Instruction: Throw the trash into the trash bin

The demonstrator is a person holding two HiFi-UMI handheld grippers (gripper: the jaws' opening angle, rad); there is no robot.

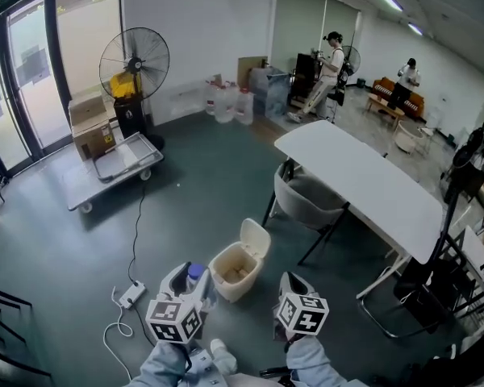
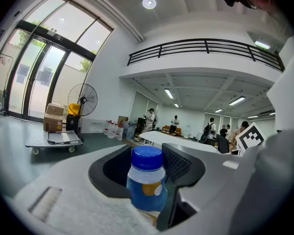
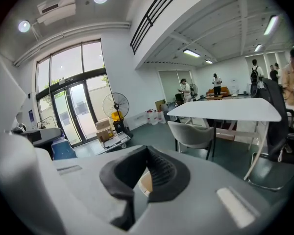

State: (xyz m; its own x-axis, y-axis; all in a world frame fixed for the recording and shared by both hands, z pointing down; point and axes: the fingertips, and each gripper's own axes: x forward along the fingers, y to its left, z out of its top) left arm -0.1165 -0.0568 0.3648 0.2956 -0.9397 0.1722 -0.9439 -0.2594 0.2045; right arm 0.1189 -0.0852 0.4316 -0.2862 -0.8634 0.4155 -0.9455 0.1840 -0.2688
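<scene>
A beige trash bin [image 1: 235,272] stands on the floor with its lid [image 1: 255,239] flipped up and some rubbish inside. Just left of it, my left gripper [image 1: 190,282] is shut on a small bottle with a blue cap [image 1: 195,273]. In the left gripper view the bottle [image 2: 146,186] stands upright between the pads of that gripper [image 2: 150,152], cap up. My right gripper [image 1: 289,281] hovers right of the bin. In the right gripper view its jaws [image 3: 146,153] meet at the tips with nothing held, and a bit of the beige bin [image 3: 145,182] shows through the gap below.
A white table [image 1: 363,180] with a grey chair [image 1: 308,201] stands beyond the bin to the right. A black chair [image 1: 423,293] is further right. A power strip with cable [image 1: 131,295] lies on the floor at left. A flat cart [image 1: 117,164] and fan [image 1: 134,63] stand at the back.
</scene>
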